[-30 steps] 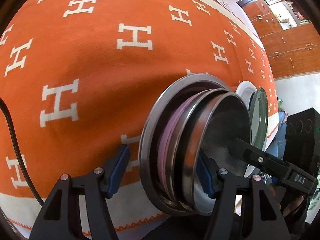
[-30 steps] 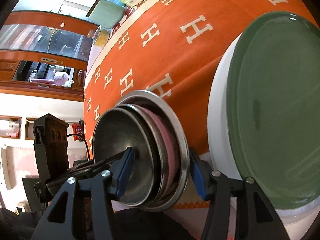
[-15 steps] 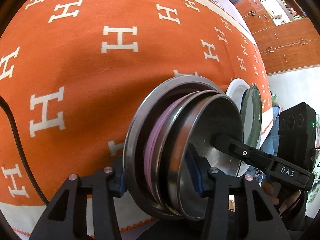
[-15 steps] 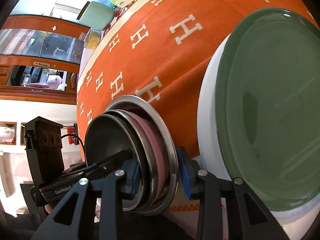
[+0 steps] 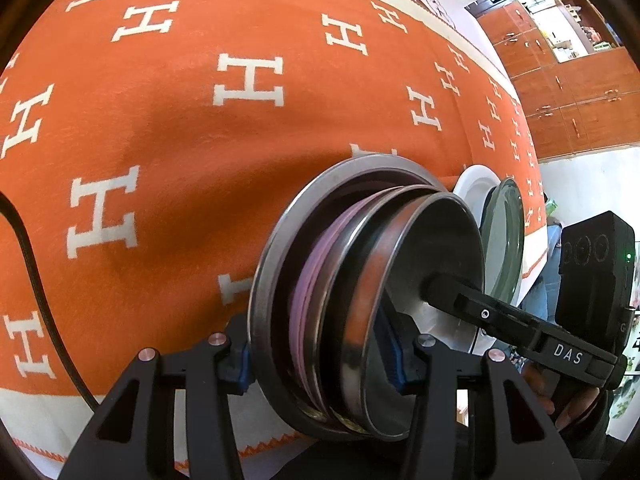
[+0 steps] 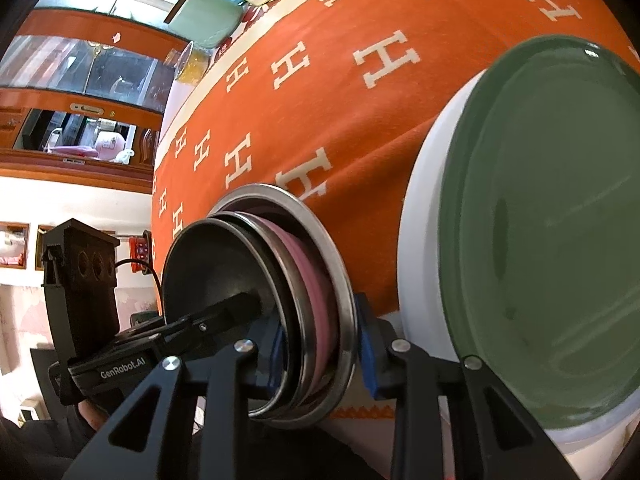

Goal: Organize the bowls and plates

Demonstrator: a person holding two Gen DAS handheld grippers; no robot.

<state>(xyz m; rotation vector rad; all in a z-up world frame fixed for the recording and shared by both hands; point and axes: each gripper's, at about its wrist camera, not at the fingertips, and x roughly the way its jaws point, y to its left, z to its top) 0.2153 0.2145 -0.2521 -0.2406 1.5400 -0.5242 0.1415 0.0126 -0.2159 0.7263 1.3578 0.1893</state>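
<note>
Your left gripper (image 5: 320, 364) is clamped across the whole stack of bowls (image 5: 360, 292) at its near rim. It sits at the near edge of the orange cloth (image 5: 160, 140), w/ steel bowls and a pink one nested between. Risk: the nest looks loose, so a lift could let inner bowls shift or slide out, esp. the innermost, which leans.

Your right gripper (image 6: 316, 354) is on the same stack from the other side, jaws closing, pads at the rims. Uneven pull btwn both hands could tip it.

The green plate (image 6: 540, 220) on the white dish (image 6: 424, 260) sits just beside the stack; swinging right could knock it.

Hidden: stack's underside, exact bowl count, pad contact behind rims. White dish mostly covered; can't tell bowl or plate.
</note>
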